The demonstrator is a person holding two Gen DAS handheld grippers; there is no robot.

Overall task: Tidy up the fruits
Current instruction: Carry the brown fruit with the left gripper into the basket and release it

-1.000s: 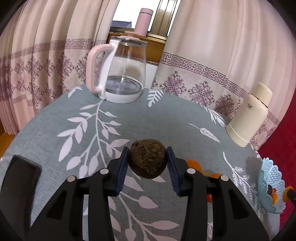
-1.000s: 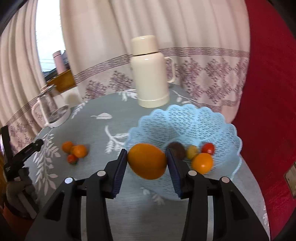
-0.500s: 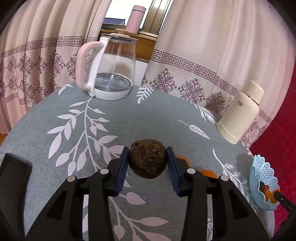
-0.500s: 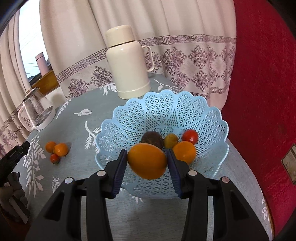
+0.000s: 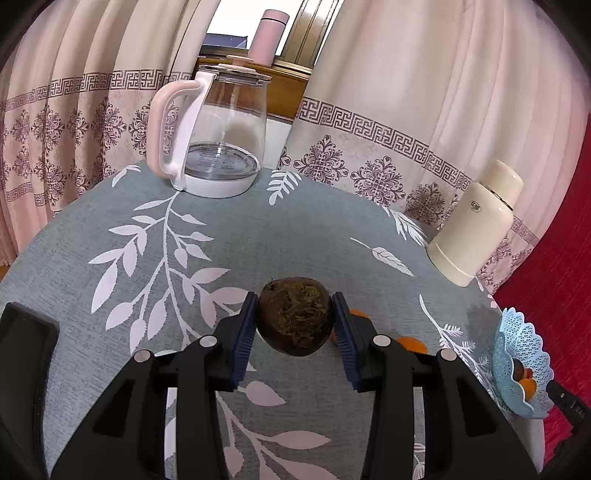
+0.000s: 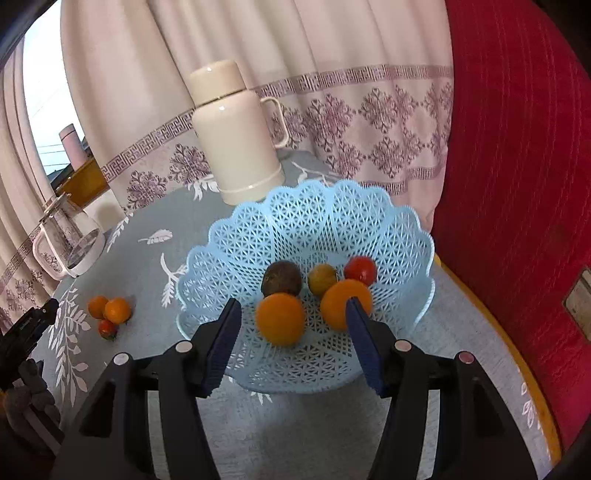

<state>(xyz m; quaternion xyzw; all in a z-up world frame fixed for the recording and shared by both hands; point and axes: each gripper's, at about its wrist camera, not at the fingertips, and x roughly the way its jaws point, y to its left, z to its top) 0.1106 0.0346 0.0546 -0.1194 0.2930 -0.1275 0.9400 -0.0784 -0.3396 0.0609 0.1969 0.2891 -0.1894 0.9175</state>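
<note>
Hiding behind left jaws: oranges (image 5: 412, 344)

Soft daylight enters through the window (image 5: 236, 22) gap between curtains (image 5: 424, 74), blown out white; fisheye bends edges into dark corners, and the released orange (image 6: 280, 324) looks slightly blurred.

Left gripper (image 5: 295, 325) tilted down over the table (image 5: 295, 229), pads clamped tight on both sides of the dark brown fruit (image 5: 295, 321). Right gripper (image 6: 291, 328) angled down over the near rim of the blue basket (image 6: 406, 236), jaws just been opening, orange (image 6: 280, 323) sitting loose between them, clear of both pads.
</note>
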